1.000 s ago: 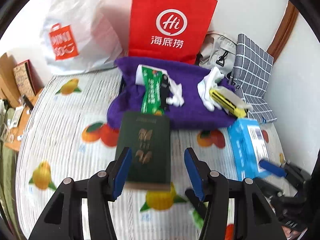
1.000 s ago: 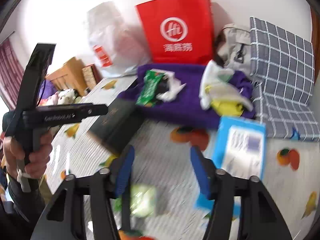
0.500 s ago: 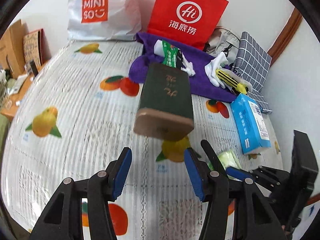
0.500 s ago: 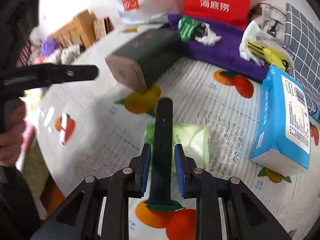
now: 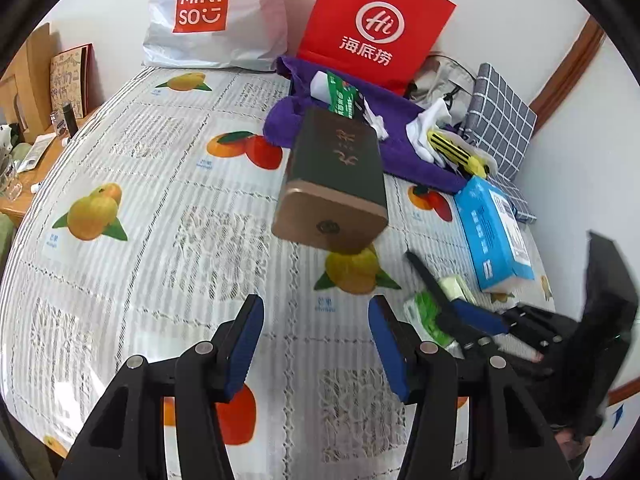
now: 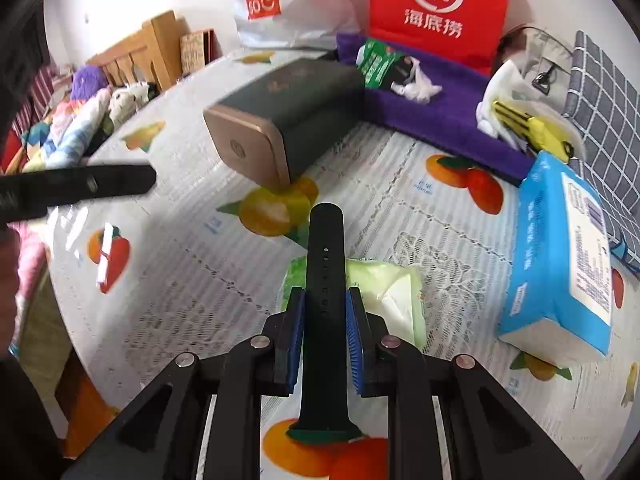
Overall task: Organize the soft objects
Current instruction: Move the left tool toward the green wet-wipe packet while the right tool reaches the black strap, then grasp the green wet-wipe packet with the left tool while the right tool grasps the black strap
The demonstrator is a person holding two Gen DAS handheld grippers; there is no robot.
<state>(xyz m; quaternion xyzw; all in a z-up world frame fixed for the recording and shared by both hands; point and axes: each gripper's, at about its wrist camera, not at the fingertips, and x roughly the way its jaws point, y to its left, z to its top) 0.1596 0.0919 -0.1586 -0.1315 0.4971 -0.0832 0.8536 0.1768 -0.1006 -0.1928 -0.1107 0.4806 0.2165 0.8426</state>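
Right hand-held gripper [image 6: 324, 314] just closed, clamping black strap [image 6: 325, 264] over green pack [image 6: 394, 294]; left hand-held gripper [image 5: 316, 344] released, empty.

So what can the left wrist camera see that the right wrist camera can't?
Only the left wrist view shows the left gripper, its jaws open and empty. Only the right wrist view shows the wooden bed frame and soft toys. Both show the right gripper shut on the black strap, plus the dark green box, blue tissue pack and red bag.
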